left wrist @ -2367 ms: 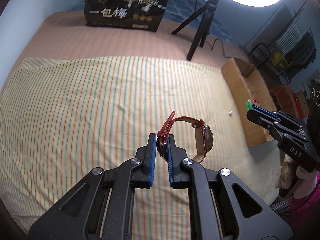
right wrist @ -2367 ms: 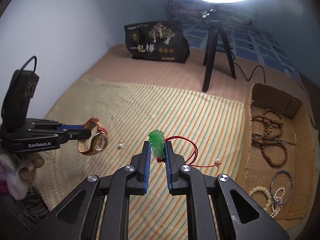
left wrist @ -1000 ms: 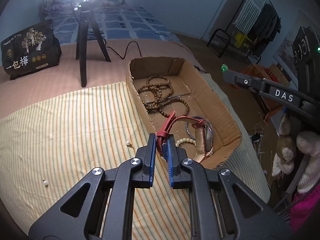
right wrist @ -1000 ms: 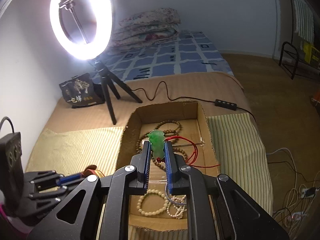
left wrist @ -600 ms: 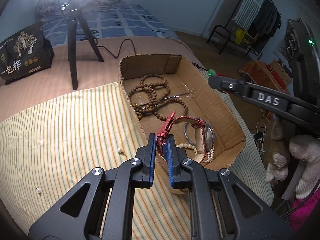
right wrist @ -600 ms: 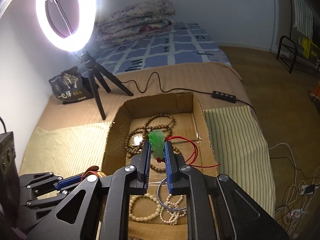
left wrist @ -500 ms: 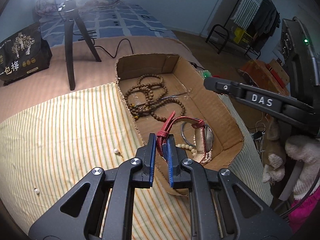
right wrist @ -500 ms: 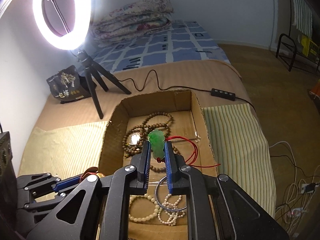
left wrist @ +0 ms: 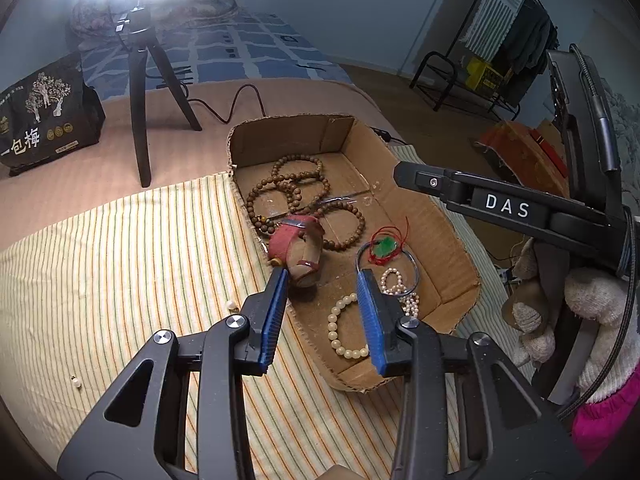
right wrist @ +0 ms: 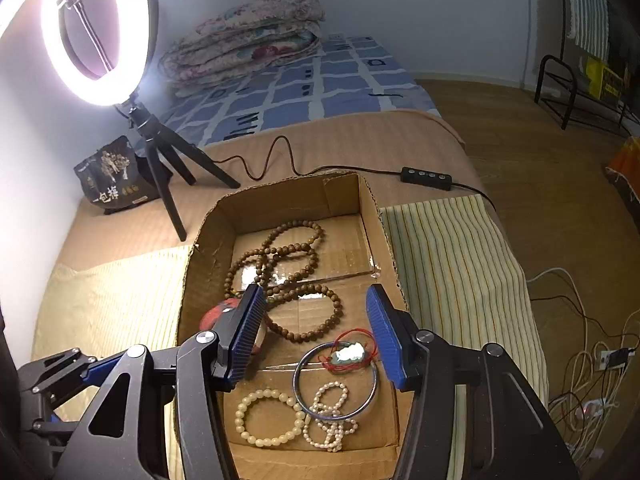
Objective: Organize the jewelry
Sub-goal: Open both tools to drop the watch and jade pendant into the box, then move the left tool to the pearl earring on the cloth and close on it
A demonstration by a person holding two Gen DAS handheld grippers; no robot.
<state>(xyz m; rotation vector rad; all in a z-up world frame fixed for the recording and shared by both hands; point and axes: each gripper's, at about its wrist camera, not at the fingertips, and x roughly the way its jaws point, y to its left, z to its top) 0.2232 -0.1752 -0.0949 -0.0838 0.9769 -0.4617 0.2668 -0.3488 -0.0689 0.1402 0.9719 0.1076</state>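
Fingers on your left gripper (left wrist: 324, 276) have just been opening, nothing pinched; the watch (left wrist: 298, 250) sits in the box (left wrist: 452, 236) right past the left tip. Your right gripper (right wrist: 316, 300) has just been opening too, spread wide and empty, with the pendant (right wrist: 348, 354) lying on the bangle (right wrist: 334, 380) below. Wooden beads (right wrist: 280, 260) and pearl bracelets (right wrist: 266, 418) share the box, which sits on the bed's striped cloth (left wrist: 120, 260).

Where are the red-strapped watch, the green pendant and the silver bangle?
Red-strapped watch (left wrist: 298, 246), left wrist view, on its red strap.
Green pendant (right wrist: 350, 354), right wrist view, on the stone.
Silver bangle (right wrist: 297, 385), right wrist view, on its left rim.
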